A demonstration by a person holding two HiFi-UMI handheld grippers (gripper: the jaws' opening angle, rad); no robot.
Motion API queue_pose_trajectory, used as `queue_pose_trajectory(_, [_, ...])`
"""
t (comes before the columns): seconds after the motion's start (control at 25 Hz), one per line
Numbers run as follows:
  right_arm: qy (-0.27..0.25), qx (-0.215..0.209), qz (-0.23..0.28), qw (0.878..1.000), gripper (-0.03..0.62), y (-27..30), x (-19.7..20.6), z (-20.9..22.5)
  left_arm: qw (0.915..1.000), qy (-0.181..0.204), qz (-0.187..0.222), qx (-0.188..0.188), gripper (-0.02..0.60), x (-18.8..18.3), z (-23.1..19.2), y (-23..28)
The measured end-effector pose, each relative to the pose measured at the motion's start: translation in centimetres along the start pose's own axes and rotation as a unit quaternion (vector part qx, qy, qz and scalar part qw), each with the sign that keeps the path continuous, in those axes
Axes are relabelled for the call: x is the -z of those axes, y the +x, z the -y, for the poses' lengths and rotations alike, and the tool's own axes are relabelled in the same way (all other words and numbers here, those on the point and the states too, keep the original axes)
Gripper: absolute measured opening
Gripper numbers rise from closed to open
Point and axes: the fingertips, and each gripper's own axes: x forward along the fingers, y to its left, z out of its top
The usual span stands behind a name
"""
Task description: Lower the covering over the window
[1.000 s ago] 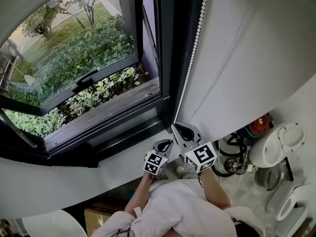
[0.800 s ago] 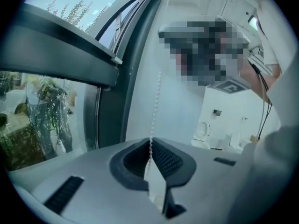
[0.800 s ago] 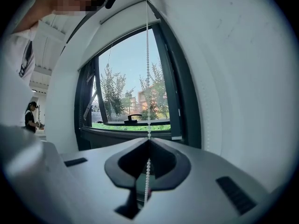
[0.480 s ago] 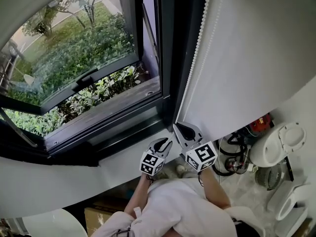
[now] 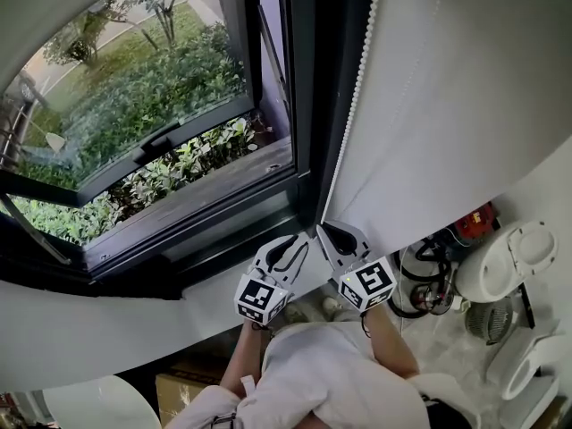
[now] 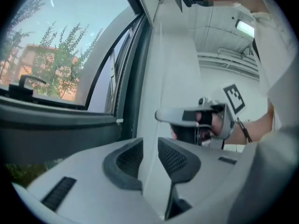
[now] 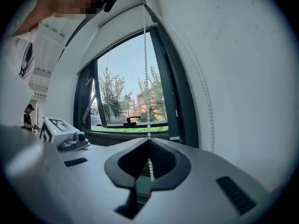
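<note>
Right tool [image 7: 149, 141]: jaws together, clamped on the bead chain [image 7: 145, 78]. We see the beads run down through the closed tips.
Left tool [image 6: 150, 146]: jaws apart, and they have just been opening. We see only the white wall [image 6: 173, 55] through the gap, with nothing pinched.
Tool places: in the head view the left tool sits just left of the right tool. Both are near the person, tips pointing far toward the lower right corner of the window frame [image 5: 304, 105].
Bead chain: it hangs down the right edge of the dark window frame, against the white wall. A second strand runs further right on that wall.
Window [image 5: 179, 132]: far and left of both tools. The glass is bare, with shrubs [image 5: 152, 105] and trees showing outside.
Covering: we cannot make it out in any view; only its chain shows.
Person: white shirt [image 5: 331, 374] at the near edge of the head view.
Floor [image 5: 456, 347]: near right, with a white appliance [image 5: 500, 262] and dark cables.
</note>
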Motion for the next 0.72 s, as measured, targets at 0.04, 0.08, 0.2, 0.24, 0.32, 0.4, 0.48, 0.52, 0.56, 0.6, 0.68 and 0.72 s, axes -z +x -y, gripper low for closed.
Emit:
queue_pose_trajectory(0.04, [0.0, 0.001, 0.0, 1.0, -0.003, -0.1, 0.0, 0.0, 0.9999, 0.007, 0.011, -0.003, 0.104, -1.4, 0.0, -0.3])
queue_pose_trajectory(0.08, [-0.001, 0.001, 0.001, 1.0, -0.003, -0.1, 0.0, -0.1, 0.9996, 0.014, 0.023, -0.005, 0.104, -2.9, 0.0, -0.5])
queue_pose_trajectory(0.2, [-0.003, 0.003, 0.001, 1.0, -0.003, -0.1, 0.0, -0.1, 0.9979, 0.034, 0.054, -0.009, 0.104, -7.1, 0.1, -1.0])
queue_pose_trajectory(0.24, [-0.003, 0.004, 0.001, 1.0, -0.003, -0.2, 0.0, -0.1, 0.9971, 0.039, 0.064, -0.009, 0.104, -8.4, 0.1, -1.1])
queue_pose_trajectory(0.32, [-0.003, 0.005, 0.0, 1.0, -0.003, -0.2, 0.0, -0.1, 0.9956, 0.046, 0.081, -0.006, 0.104, -10.8, 0.4, -1.0])
queue_pose_trajectory(0.4, [-0.003, 0.005, 0.0, 1.0, -0.003, -0.3, 0.0, -0.1, 0.9937, 0.053, 0.099, 0.001, 0.104, -13.3, 0.9, -0.8])
queue_pose_trajectory(0.48, [-0.005, 0.005, 0.001, 1.0, -0.003, -0.3, -0.1, -0.2, 0.9917, 0.061, 0.113, 0.01, 0.104, -15.3, 1.5, -0.5])
queue_pose_trajectory(0.52, [-0.005, 0.005, 0.0, 1.0, -0.003, -0.4, -0.1, -0.1, 0.9909, 0.066, 0.116, 0.014, 0.104, -16.1, 1.8, -0.3])
queue_pose_trajectory(0.56, [-0.005, 0.006, 0.0, 1.0, -0.003, -0.4, -0.1, -0.1, 0.9903, 0.071, 0.118, 0.019, 0.104, -16.8, 2.0, 0.0])
queue_pose_trajectory(0.6, [-0.005, 0.006, 0.0, 1.0, -0.003, -0.4, -0.1, -0.1, 0.9897, 0.077, 0.119, 0.022, 0.104, -17.4, 2.3, 0.3])
queue_pose_trajectory(0.68, [-0.005, 0.007, -0.001, 1.0, -0.003, -0.5, 0.0, -0.1, 0.9883, 0.089, 0.12, 0.027, 0.104, -18.5, 2.6, 1.0])
queue_pose_trajectory(0.72, [-0.005, 0.007, -0.001, 1.0, -0.003, -0.5, 0.0, -0.1, 0.9877, 0.095, 0.121, 0.028, 0.104, -18.9, 2.7, 1.3])
